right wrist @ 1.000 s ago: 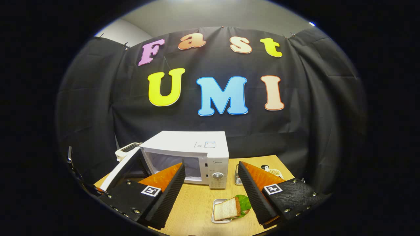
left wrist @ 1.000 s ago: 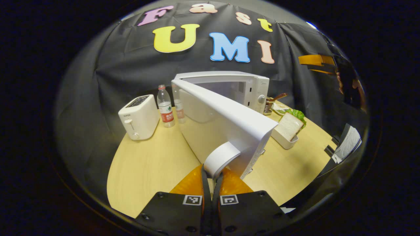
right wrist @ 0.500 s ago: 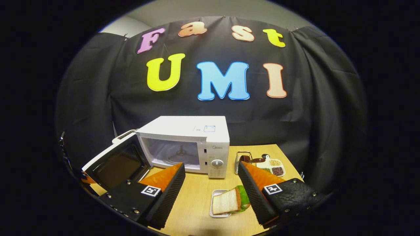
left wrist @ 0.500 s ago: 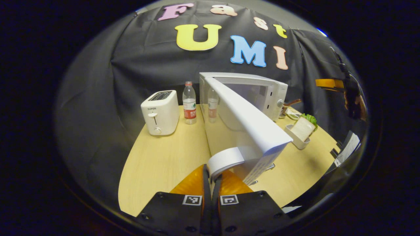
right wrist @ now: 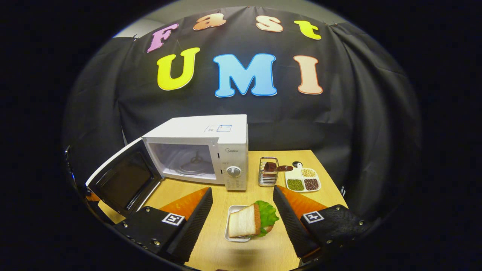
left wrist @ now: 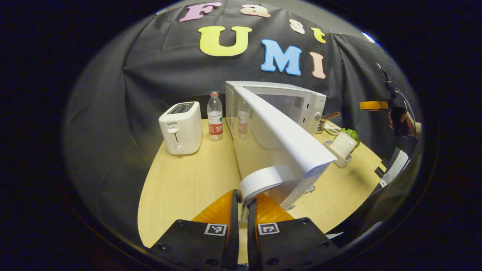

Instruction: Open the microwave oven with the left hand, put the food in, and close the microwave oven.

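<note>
Left gripper point(left wrist: 243, 205) around door handle point(left wrist: 260, 182)

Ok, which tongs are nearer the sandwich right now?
Right. The right tongs hang open just above the sandwich, fingers either side. The left tongs are across the table, shut on the door handle.

Hand-held gripper point(left wrist: 243, 210) pinches door handle point(left wrist: 260, 181) (microwave open).

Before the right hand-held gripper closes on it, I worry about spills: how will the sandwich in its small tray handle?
The sandwich stands on edge in the shallow tray, so it may tip. The bread looks soft and would likely squash. The lettuce overhangs and looks floppy.
</note>
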Demonstrator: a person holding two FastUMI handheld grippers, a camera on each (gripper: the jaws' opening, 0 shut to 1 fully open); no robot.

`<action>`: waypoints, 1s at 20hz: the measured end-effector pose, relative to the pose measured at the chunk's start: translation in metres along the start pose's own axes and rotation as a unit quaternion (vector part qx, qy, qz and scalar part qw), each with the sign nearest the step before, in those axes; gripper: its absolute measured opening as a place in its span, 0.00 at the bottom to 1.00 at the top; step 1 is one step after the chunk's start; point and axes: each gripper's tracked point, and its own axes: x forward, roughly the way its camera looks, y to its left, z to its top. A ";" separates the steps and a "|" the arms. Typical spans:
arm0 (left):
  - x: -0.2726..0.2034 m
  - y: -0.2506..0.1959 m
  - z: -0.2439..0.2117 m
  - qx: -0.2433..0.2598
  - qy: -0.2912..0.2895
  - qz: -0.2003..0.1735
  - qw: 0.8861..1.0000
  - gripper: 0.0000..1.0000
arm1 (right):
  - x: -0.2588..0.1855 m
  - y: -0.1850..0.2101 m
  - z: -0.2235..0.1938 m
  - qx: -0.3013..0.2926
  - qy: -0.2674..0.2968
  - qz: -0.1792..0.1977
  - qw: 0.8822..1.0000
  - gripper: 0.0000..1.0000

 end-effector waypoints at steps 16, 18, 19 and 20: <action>-0.126 -0.059 0.215 -0.044 -0.263 0.146 0.953 0.30 | 0.052 -0.038 -0.151 0.162 0.221 0.031 0.961 0.99; -0.124 -0.081 0.236 -0.038 -0.278 0.128 0.951 0.29 | 0.060 -0.037 -0.153 0.185 0.223 0.035 0.956 0.98; -0.121 -0.094 0.248 -0.035 -0.285 0.117 0.951 0.31 | 0.064 -0.037 -0.153 0.196 0.222 0.035 0.954 0.98; -0.116 -0.105 0.258 -0.031 -0.292 0.109 0.950 0.35 | 0.070 -0.036 -0.152 0.208 0.220 0.037 0.952 0.98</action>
